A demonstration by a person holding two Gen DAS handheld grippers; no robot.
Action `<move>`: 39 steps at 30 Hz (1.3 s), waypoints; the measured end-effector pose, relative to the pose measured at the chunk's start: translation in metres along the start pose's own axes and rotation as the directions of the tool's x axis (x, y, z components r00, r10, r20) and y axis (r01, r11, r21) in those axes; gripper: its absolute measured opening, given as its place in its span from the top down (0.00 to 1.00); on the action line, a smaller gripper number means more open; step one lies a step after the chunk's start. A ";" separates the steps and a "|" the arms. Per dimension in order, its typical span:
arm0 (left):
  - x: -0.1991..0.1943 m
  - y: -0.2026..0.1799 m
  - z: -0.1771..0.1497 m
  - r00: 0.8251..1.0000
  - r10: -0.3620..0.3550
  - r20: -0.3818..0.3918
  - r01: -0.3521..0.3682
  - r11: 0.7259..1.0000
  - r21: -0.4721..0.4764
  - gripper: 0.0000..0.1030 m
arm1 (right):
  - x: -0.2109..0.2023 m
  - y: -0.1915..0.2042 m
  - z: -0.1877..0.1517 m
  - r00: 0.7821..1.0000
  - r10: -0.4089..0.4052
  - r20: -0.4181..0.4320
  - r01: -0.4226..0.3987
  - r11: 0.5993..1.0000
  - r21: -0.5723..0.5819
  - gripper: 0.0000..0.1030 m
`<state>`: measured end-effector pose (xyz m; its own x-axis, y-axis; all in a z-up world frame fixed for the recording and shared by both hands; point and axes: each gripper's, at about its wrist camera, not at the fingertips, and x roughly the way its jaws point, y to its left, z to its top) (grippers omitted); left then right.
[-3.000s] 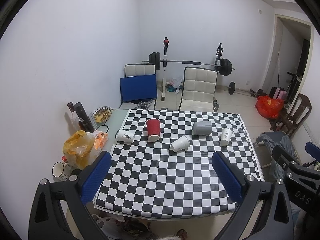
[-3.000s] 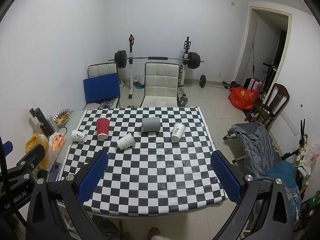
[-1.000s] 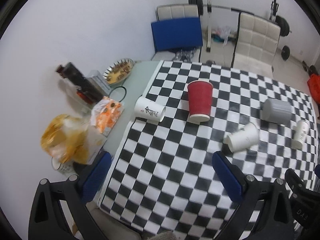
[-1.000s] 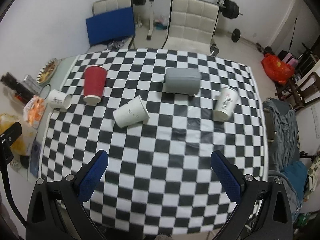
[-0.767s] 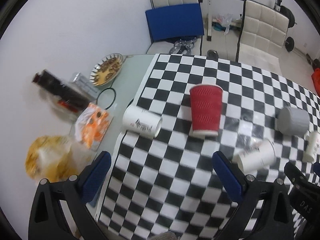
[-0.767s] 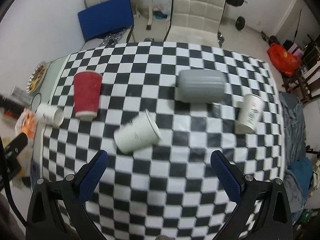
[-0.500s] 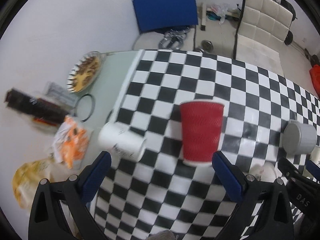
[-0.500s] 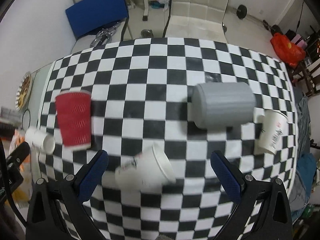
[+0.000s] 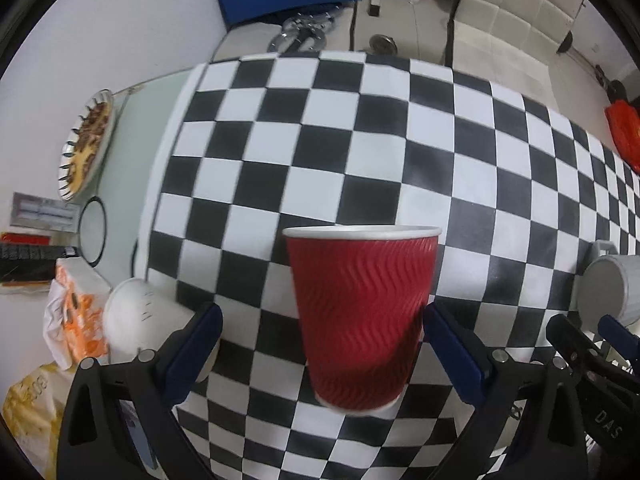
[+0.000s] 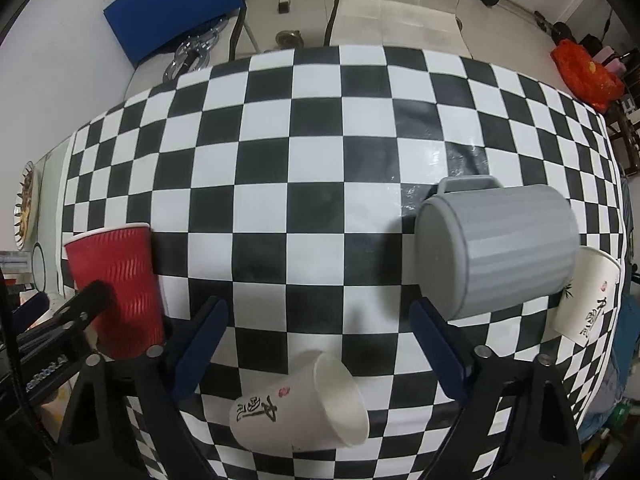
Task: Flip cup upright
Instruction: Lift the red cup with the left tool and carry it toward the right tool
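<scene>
While jaws gape, red cup [image 9: 362,316] fits between — checkered tablecloth [image 9: 360,128] beyond.

walls: white [image 9: 120,20] | floor: pale tile [image 10: 304,12] | chairs: blue [image 10: 176,4], cream [image 10: 400,12]

**Colours on the checked surface**

The surface [image 9: 360,128] carries black-and-white checks. One paper cup [image 9: 360,320] is red with wavy ribbing and a white rim; the mug [image 10: 504,256] is ribbed grey; another cup [image 10: 304,404] is white with black script.
</scene>
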<state>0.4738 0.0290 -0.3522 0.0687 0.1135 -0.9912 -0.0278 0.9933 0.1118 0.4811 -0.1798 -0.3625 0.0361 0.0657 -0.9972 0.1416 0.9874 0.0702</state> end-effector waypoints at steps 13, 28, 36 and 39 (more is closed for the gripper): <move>0.020 -0.005 0.006 0.999 0.000 0.034 -0.002 0.998 0.056 0.18 | 0.029 0.010 0.010 0.997 -0.066 -0.031 0.067 0.998 0.010 0.13; -0.042 0.010 -0.019 0.985 -0.077 0.155 0.070 0.996 0.055 0.20 | -0.007 -0.003 -0.006 0.999 -0.052 0.009 0.051 0.997 0.056 0.13; -0.091 0.011 -0.058 0.970 -0.160 0.186 0.146 0.986 0.082 0.20 | -0.056 -0.022 -0.044 0.998 -0.006 0.055 0.003 0.999 0.047 0.13; -0.105 0.004 -0.088 0.969 -0.164 0.184 0.143 0.982 0.122 0.20 | -0.074 -0.033 -0.075 0.997 -0.008 0.078 0.007 1.000 0.022 0.13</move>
<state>0.3788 0.0195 -0.2541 0.2547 -0.0497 -0.9657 0.1039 0.9943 -0.0237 0.4000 -0.2062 -0.2925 0.1122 0.0460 -0.9926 0.1631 0.9845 0.0640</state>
